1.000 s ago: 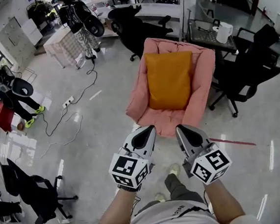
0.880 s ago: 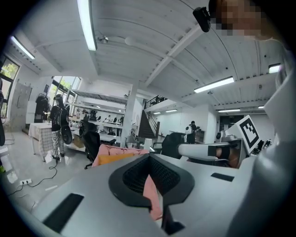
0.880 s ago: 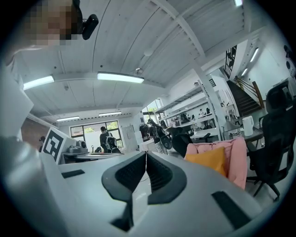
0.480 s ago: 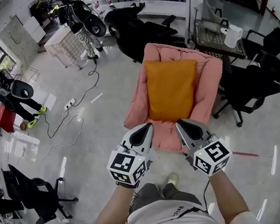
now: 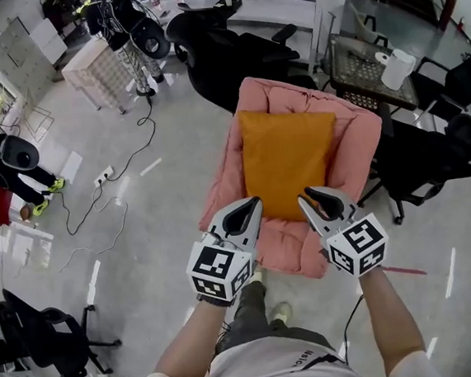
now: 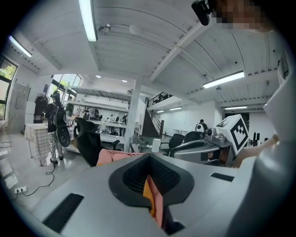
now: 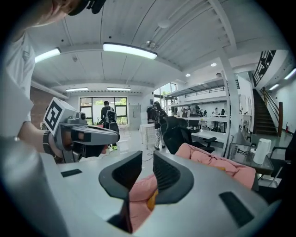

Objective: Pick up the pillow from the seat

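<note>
An orange pillow [image 5: 289, 160] lies flat on the seat and back of a pink padded armchair [image 5: 348, 139] in the head view. Both grippers hover over the chair's front edge, just short of the pillow's near end. My left gripper [image 5: 252, 203] is shut with nothing held; through the slit of its jaws a sliver of the orange pillow [image 6: 149, 194] and pink cushion shows. The jaws of my right gripper [image 5: 309, 195] are opening, with a narrow gap and nothing between them. The right gripper view looks past them at the armchair [image 7: 217, 164].
Black office chairs stand behind [image 5: 230, 47] and to the right [image 5: 431, 152] of the armchair. A wire table with a white jug [image 5: 395, 67] is at the back right. Cables [image 5: 113, 204] trail over the floor on the left. Another black chair [image 5: 43, 339] sits at bottom left.
The person has walked up to the armchair, so both grippers now sit over its front edge. The right gripper's jaws have parted slightly.
</note>
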Demonstrator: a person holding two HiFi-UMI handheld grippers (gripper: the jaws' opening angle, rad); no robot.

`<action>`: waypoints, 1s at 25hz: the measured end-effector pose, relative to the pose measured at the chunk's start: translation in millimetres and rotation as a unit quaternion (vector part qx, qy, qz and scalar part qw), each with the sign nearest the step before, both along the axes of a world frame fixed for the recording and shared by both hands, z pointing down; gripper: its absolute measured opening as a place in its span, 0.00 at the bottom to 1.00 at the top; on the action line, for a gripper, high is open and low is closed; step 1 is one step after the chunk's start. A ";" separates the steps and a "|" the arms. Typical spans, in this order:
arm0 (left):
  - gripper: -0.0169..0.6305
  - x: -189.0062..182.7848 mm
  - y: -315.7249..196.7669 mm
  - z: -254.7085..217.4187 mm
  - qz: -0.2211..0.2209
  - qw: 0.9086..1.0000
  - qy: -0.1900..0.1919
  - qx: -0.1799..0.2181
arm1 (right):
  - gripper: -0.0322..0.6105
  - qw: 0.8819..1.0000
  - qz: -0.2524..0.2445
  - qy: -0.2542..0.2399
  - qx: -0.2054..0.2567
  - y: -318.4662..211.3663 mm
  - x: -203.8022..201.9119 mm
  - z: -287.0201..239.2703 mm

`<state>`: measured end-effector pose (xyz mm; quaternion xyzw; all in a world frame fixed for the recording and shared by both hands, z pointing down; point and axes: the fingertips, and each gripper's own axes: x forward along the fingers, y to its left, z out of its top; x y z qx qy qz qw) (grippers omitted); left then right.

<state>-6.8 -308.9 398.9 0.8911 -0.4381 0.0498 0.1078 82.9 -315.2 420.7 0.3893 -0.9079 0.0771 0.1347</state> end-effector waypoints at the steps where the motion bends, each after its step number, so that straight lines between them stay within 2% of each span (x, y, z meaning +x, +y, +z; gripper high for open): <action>1: 0.04 -0.2 -13.5 4.5 0.004 1.000 0.000 0.001 | 0.15 1.000 -0.001 0.009 -0.003 -14.4 -1.2 6.8; 8: 0.04 -6.2 -119.0 44.0 0.033 0.999 -0.010 -0.005 | 0.25 0.996 -0.014 0.080 -0.033 -124.9 -13.4 67.9; 12: 0.04 -9.4 -174.6 71.0 0.044 0.999 -0.008 -0.014 | 0.32 0.989 -0.043 0.133 -0.054 -185.8 -14.5 111.0; 15: 0.04 -8.6 -210.6 92.3 0.049 0.998 -0.004 -0.026 | 0.33 0.983 -0.050 0.167 -0.066 -230.4 -9.7 142.2; 19: 0.04 -5.8 -246.4 121.9 0.057 0.998 0.003 -0.041 | 0.34 0.974 -0.055 0.206 -0.073 -277.3 -5.7 183.7; 25: 0.04 -5.1 -279.2 154.8 0.064 0.996 0.013 -0.061 | 0.43 0.956 -0.069 0.275 -0.081 -335.5 3.3 234.2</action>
